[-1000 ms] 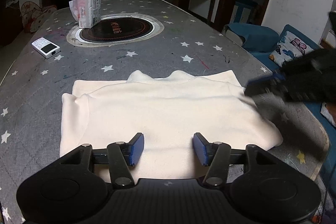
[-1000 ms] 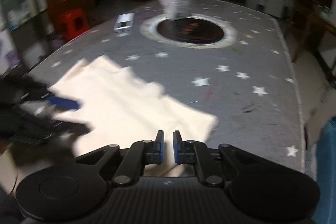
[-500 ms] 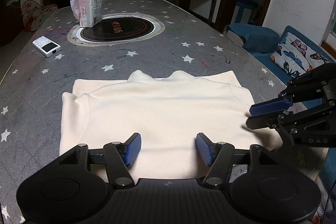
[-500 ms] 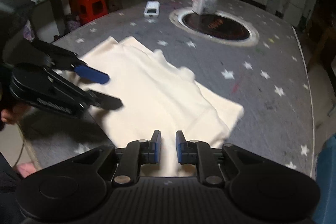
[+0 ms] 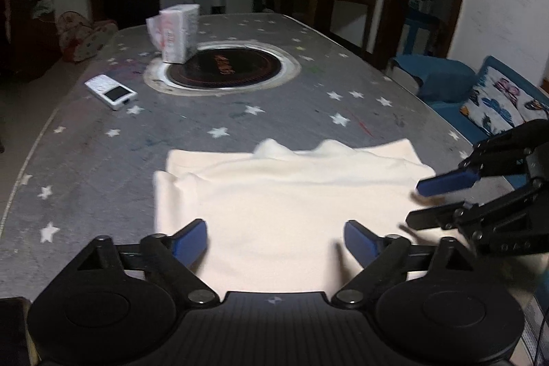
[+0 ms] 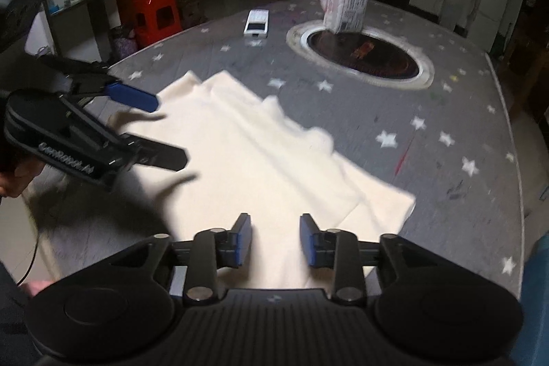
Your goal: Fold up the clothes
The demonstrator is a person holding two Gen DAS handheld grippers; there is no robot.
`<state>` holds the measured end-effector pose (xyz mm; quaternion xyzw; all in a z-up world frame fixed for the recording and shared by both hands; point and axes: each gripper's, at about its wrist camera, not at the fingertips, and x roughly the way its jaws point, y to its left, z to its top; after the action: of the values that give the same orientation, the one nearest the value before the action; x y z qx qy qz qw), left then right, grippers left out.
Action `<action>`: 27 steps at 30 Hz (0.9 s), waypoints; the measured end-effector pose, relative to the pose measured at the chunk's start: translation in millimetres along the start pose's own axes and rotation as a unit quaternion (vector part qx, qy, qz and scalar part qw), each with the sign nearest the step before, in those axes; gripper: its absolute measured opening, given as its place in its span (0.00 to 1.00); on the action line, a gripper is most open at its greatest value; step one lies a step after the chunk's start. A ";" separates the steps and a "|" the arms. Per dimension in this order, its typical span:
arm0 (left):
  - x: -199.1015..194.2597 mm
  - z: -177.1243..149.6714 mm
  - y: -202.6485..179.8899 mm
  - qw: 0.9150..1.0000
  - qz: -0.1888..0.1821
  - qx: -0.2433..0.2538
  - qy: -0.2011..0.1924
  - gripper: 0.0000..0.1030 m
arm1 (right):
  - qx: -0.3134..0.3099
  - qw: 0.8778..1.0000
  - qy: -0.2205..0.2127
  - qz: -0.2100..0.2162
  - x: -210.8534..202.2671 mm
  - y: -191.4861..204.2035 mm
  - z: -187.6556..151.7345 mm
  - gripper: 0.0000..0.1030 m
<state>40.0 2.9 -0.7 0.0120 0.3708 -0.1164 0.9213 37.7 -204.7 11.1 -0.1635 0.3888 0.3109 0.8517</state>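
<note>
We see the folded cream garment (image 5: 291,204) lying flat, long axis across the desk (image 5: 274,112), while left gripper (image 5: 275,237) and right gripper (image 6: 275,237) fingers keep opening above it, gripping nothing.

1. The room is dim in both views; walls and furniture toward 12 o'clock sink into near-black.
2. The cream garment (image 5: 288,211) is the brightest area, close to blown out, with folds barely readable.
3. Light falls from above and behind the cameras: the left gripper (image 6: 164,132) throws soft, dark shadows across the cloth toward 5 o'clock in the right wrist view.
4. Motion blur smears the table (image 6: 446,112) stars in the right wrist view; the left wrist view is slightly soft.
5. Fisheye bending curves the table edges, and the corners vignette black.
</note>
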 end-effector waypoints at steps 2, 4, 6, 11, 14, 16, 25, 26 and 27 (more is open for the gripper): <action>1.3 0.2 5.3 1.000 0.007 -0.006 0.002 0.91 | 0.005 1.000 -0.002 -0.003 8.3 -4.8 8.0 0.34; 3.3 -1.4 8.7 1.000 0.011 -0.008 0.006 0.92 | 0.016 1.000 -0.002 -0.002 19.4 -10.0 15.0 0.34; 5.3 -3.9 10.7 1.000 0.014 -0.008 0.010 0.92 | 0.034 0.999 0.000 0.004 31.2 -15.4 20.7 0.34; 10.7 -11.0 15.7 1.000 0.017 -0.008 0.021 0.91 | 0.064 0.998 0.013 0.005 52.6 -25.7 21.2 0.34; 11.9 -11.6 20.3 1.000 0.016 -0.013 0.024 0.91 | 0.066 0.998 0.013 0.002 49.5 -26.9 26.9 0.34; 10.8 -10.5 22.9 1.000 0.015 -0.017 0.020 0.91 | 0.056 0.998 0.008 0.003 46.3 -23.6 33.8 0.34; 18.8 -12.9 31.4 0.999 0.024 -0.031 0.032 0.94 | 0.054 0.998 0.014 0.008 80.8 -14.0 61.4 0.34; 18.9 -13.4 32.8 0.999 0.023 -0.035 0.034 0.94 | 0.056 0.998 0.017 0.006 84.7 -13.8 62.0 0.34; 18.2 -13.9 34.2 0.998 0.021 -0.038 0.034 0.94 | 0.057 0.998 0.016 0.005 85.1 -13.0 63.1 0.35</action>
<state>50.9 33.9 -25.5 -0.0107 0.4056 -0.0821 0.9103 124.6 -147.4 -12.7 -0.1181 0.4205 0.2897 0.8517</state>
